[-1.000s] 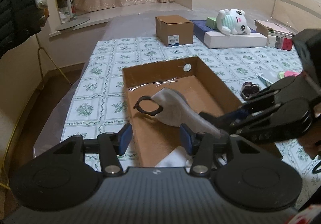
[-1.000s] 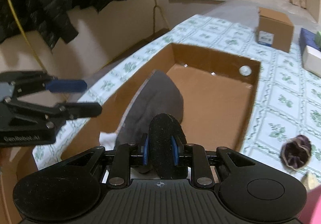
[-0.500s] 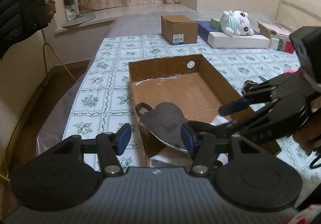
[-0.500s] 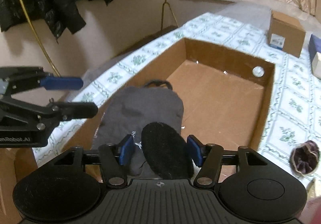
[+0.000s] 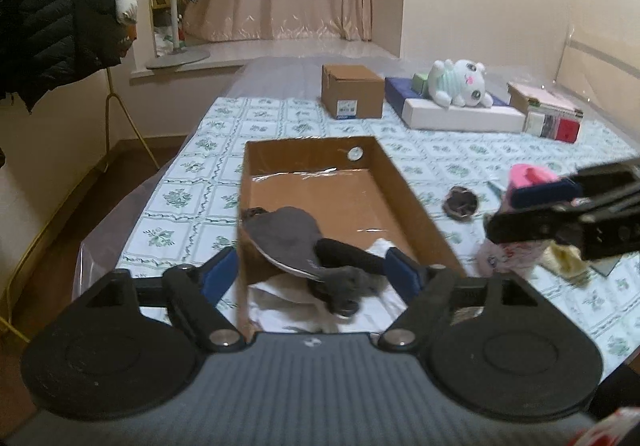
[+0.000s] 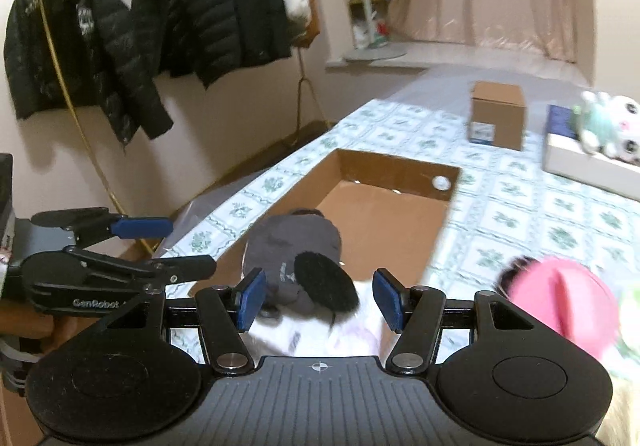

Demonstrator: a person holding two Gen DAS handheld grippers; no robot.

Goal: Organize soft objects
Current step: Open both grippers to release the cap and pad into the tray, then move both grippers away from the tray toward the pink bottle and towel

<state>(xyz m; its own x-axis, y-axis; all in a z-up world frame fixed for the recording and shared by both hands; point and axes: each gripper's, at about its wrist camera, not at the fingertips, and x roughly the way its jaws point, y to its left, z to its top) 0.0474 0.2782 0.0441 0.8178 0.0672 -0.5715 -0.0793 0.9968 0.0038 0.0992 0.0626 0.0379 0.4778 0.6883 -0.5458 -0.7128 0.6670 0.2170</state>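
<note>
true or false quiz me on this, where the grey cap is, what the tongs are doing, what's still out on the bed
1. The grey cap lies in the open cardboard tray. True.
2. The right tongs are clamped on the cap. False: they are open and hold nothing.
3. The left tongs are open. True.
4. The plush toy sits inside the tray. False: it lies on a white box beyond it.
5. The dark scrunchie is outside the tray. True.
</note>
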